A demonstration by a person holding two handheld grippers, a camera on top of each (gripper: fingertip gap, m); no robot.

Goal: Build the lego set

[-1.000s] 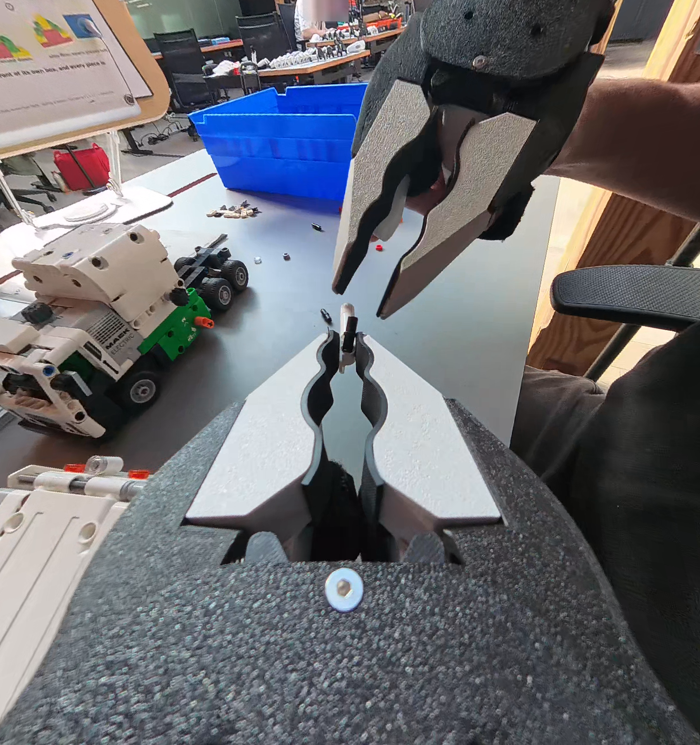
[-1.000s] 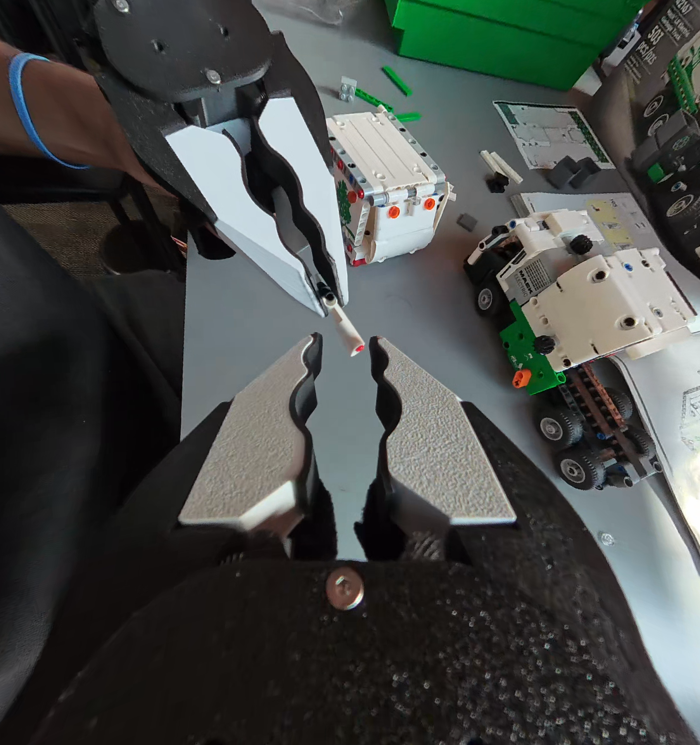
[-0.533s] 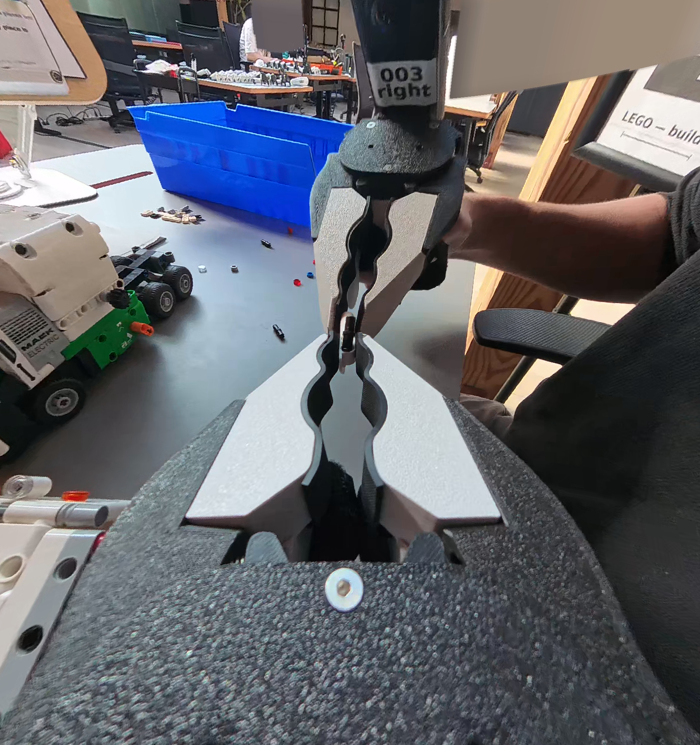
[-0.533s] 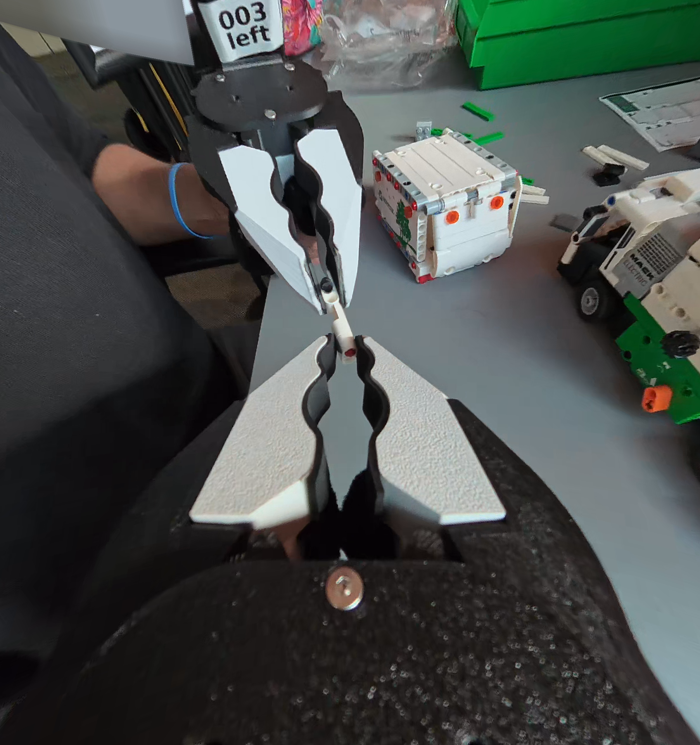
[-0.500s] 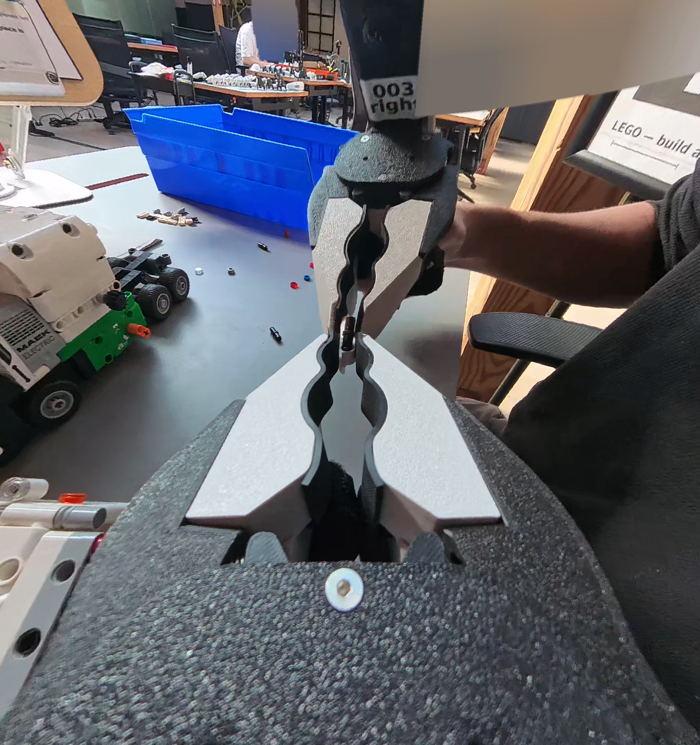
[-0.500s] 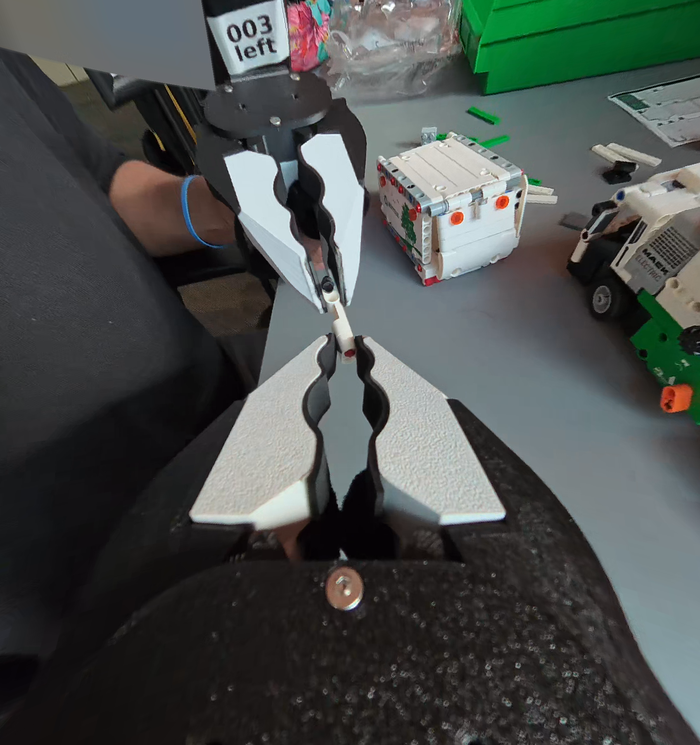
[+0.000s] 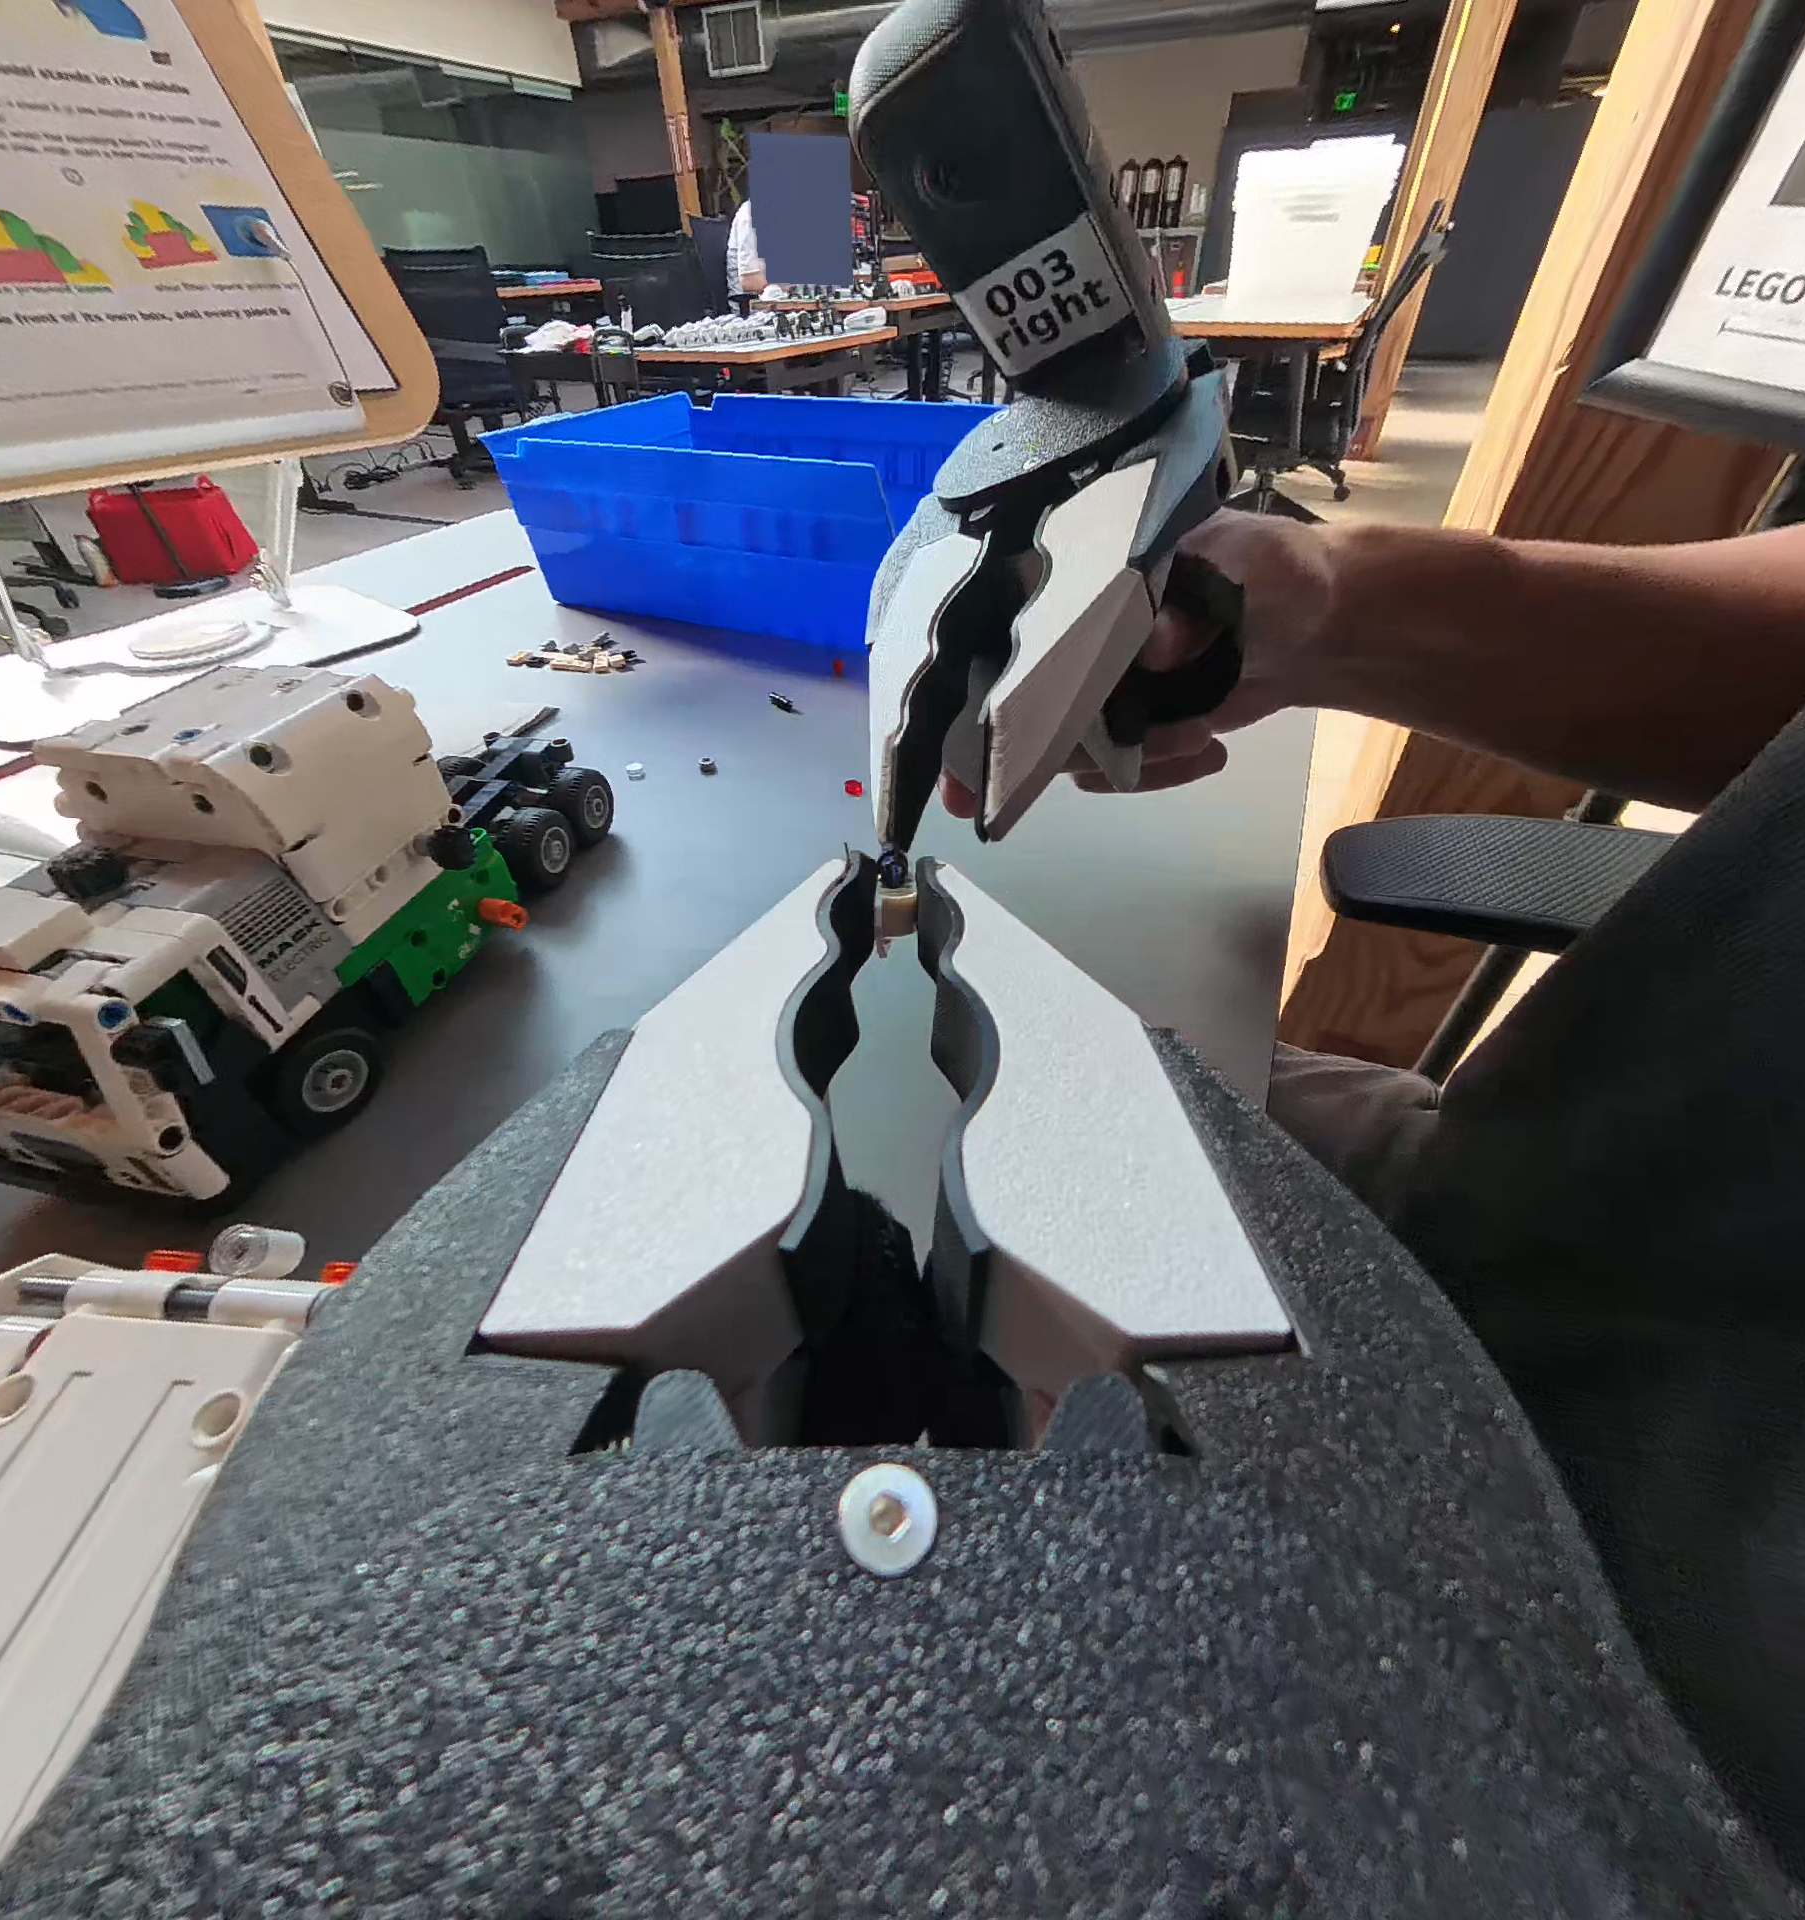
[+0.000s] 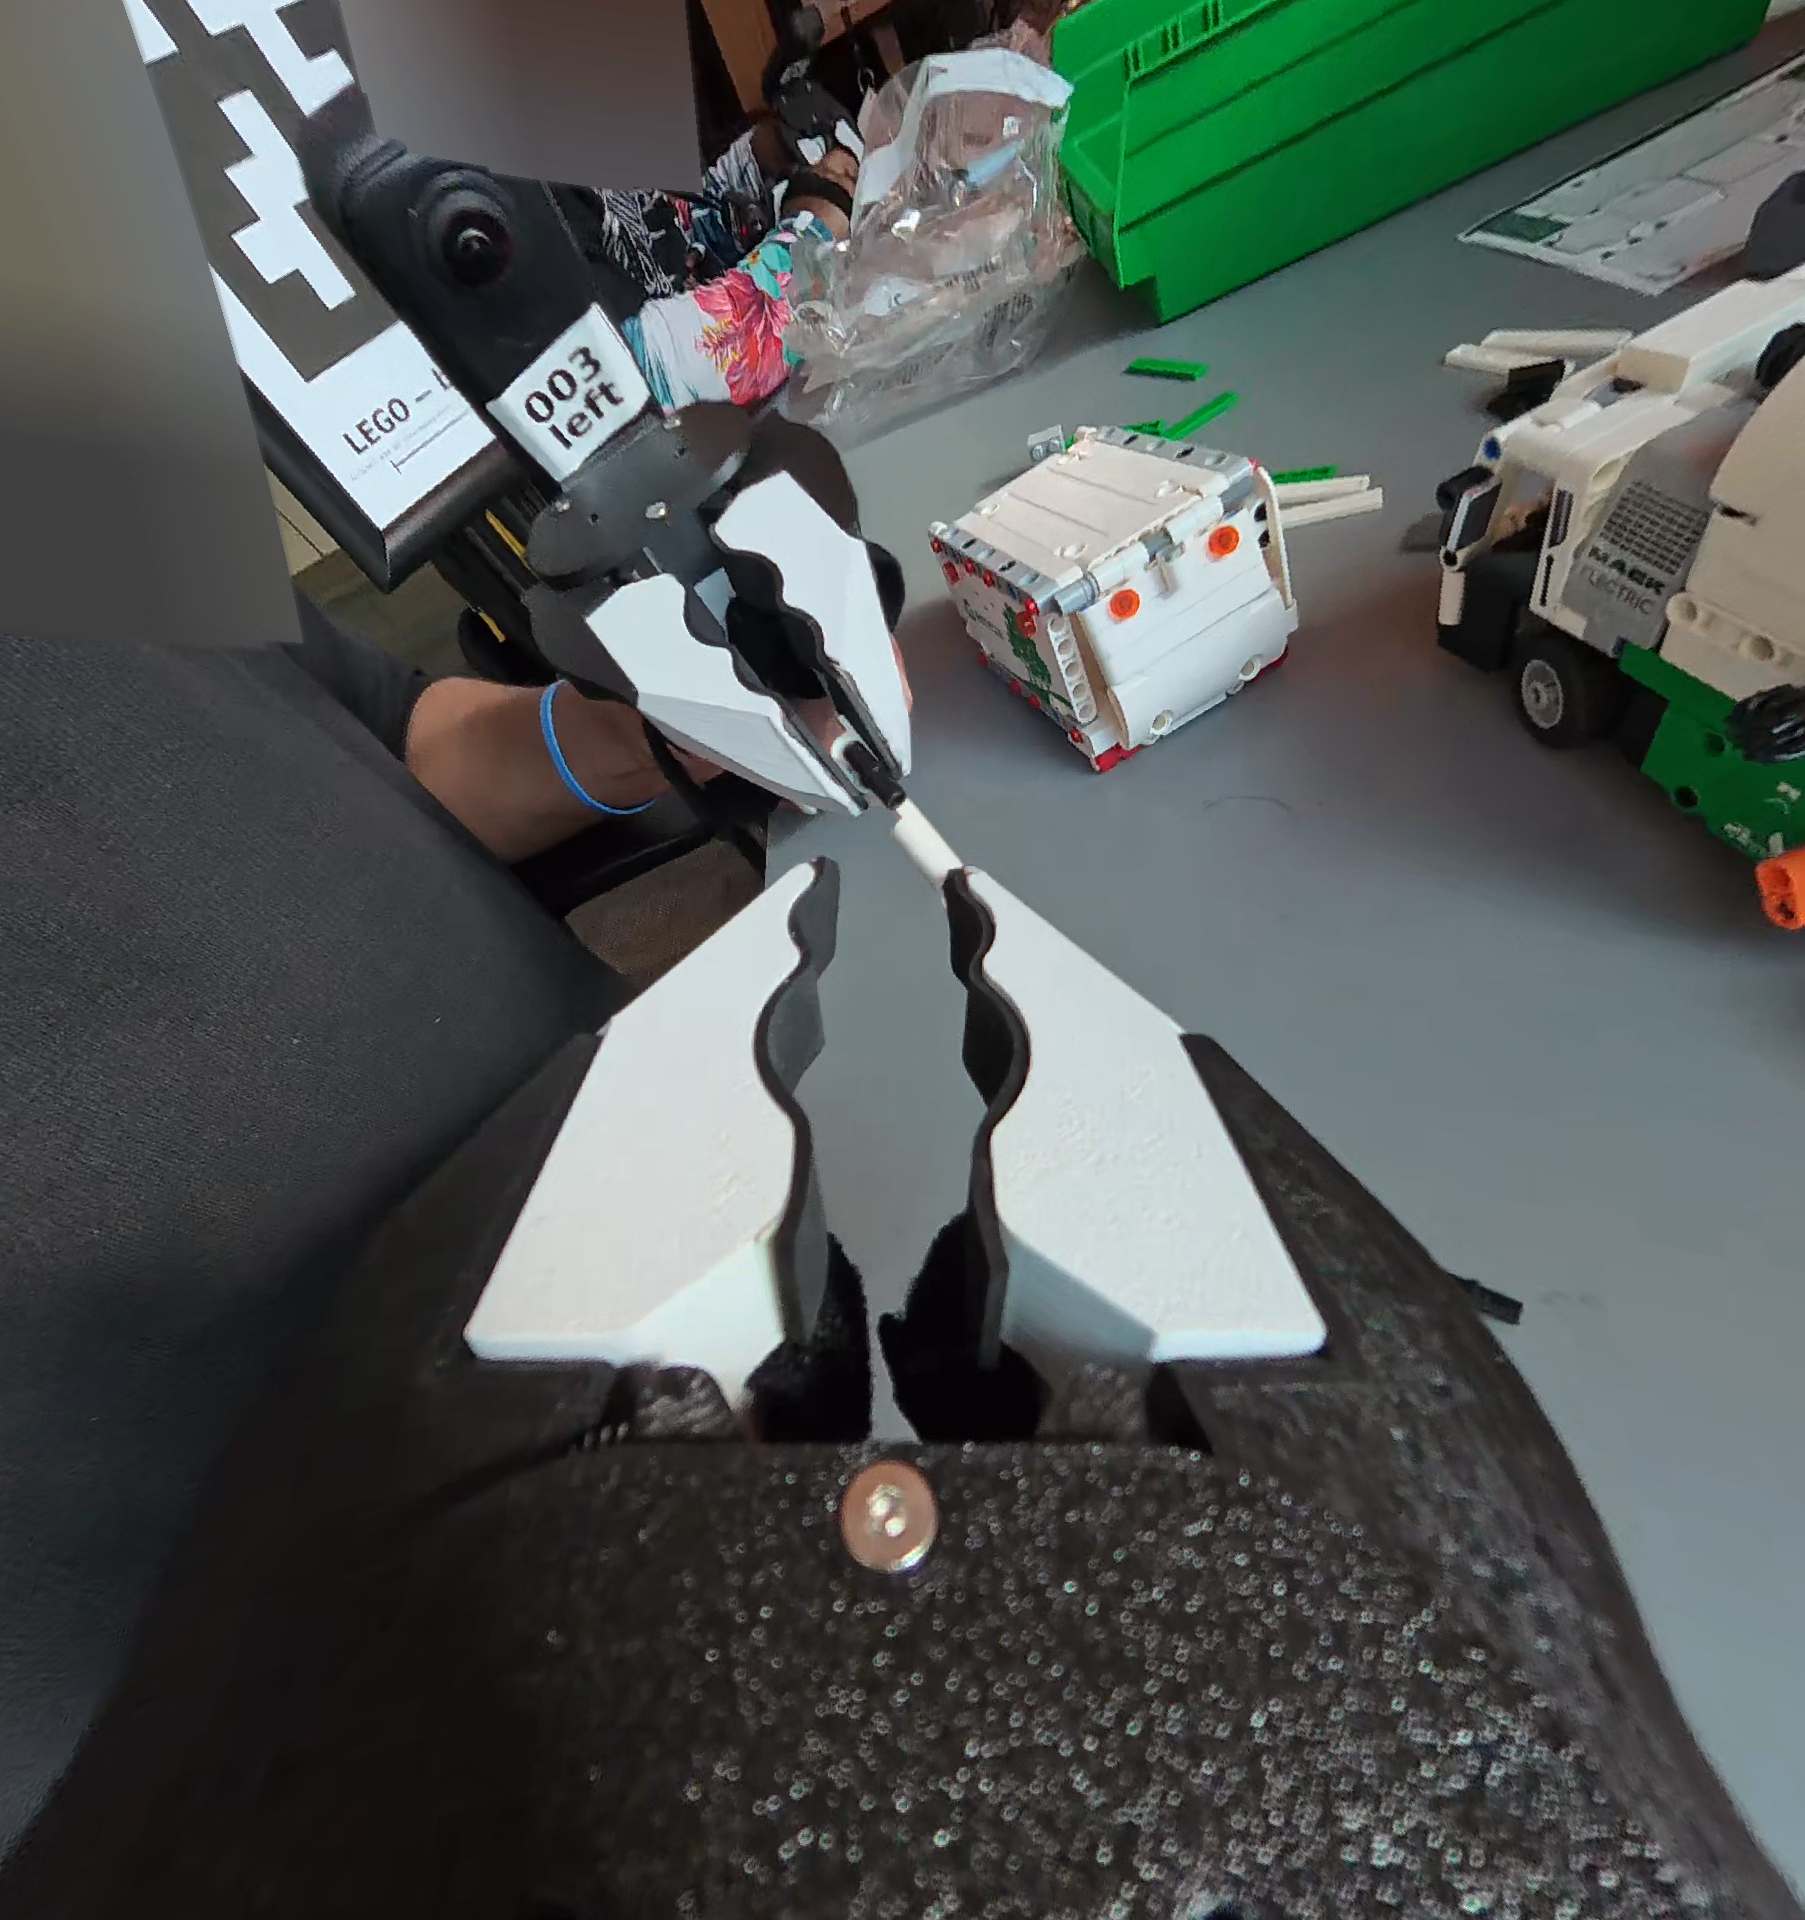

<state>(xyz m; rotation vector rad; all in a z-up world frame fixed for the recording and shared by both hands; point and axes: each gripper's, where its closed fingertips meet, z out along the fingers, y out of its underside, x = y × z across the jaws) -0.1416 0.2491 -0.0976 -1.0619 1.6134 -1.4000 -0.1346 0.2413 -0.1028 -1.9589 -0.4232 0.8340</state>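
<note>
My left gripper (image 7: 887, 868) is shut on a small white connector piece (image 7: 896, 909) with a black pin (image 7: 892, 862) at its end, held above the grey table (image 7: 1106, 935). In the right wrist view the left gripper (image 8: 872, 790) holds the piece by the black pin, and the white piece (image 8: 924, 844) sticks out toward me. My right gripper (image 8: 890, 875) is open, and its right fingertip (image 8: 958, 891) touches the piece's free end. In the left wrist view the right gripper (image 7: 939, 831) hangs over the piece, jaws apart.
A white and green lego truck (image 7: 254, 883) (image 8: 1708, 582) stands on the table. A white box body (image 8: 1116, 592) lies near it. There is a blue bin (image 7: 711, 530), green bins (image 8: 1345, 135), a plastic bag (image 8: 939, 239), loose small parts (image 7: 576, 657) and a chair armrest (image 7: 1500, 878). My two grippers' fingertips are within a few centimetres of each other.
The right gripper came in and closed on the free end of the white piece half a second ago. It has now opened again. The left gripper has kept hold of the piece.
</note>
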